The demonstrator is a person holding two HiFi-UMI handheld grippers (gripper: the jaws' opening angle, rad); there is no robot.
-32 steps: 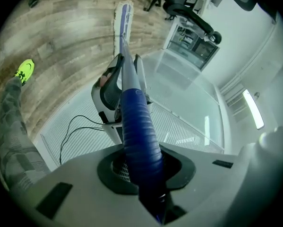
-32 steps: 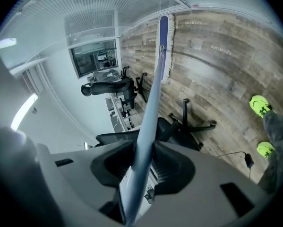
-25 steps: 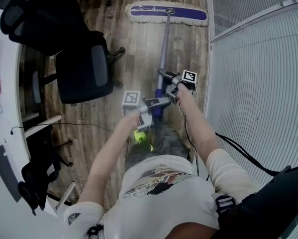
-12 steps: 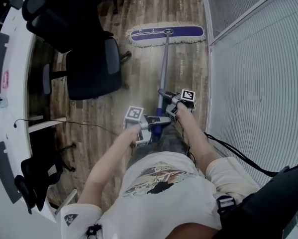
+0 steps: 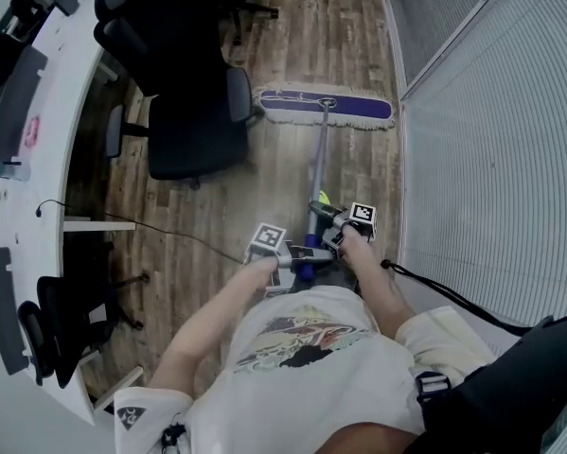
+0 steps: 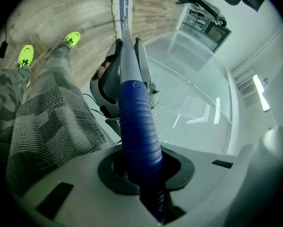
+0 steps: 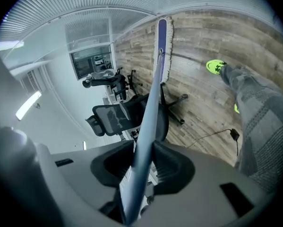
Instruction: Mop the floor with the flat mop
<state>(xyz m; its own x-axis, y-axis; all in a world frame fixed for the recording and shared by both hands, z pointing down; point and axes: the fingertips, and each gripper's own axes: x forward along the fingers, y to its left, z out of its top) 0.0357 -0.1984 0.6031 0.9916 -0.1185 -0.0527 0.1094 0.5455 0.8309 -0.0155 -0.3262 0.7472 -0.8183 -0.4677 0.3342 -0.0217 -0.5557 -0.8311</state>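
Along the floor's left edge runs your curved white bench [image 5: 37,253]. Two black office chairs [image 5: 193,121] stand beside it, and a thin black cable [image 5: 169,236] trails from under it across the wooden floor [image 5: 349,45].

Next comes your left gripper [image 5: 300,253], held in front of your body. Its jaws are closed tight on the blue grip [image 6: 136,122] at the top end of the flat mop [image 5: 316,168]; the left gripper view shows the grip running straight out between them. In that same view your patterned trousers [image 6: 47,112] and two neon-yellow shoes [image 6: 27,56] sit to the left of the handle.

From the grip, the grey shaft [image 5: 317,159] slopes away from you to the mop head [image 5: 326,107]. The head lies flat and crosswise on the floor ahead. Its left end is just beside the nearer chair's base, and its right end is close to the floor's right edge.

Your right gripper [image 5: 323,214] holds the shaft a little lower than the left one. Its jaws are narrow, with the pads pressed on the thin shaft from both sides.

A ribbed, pale partition [image 5: 491,159] stands along the floor's right edge.
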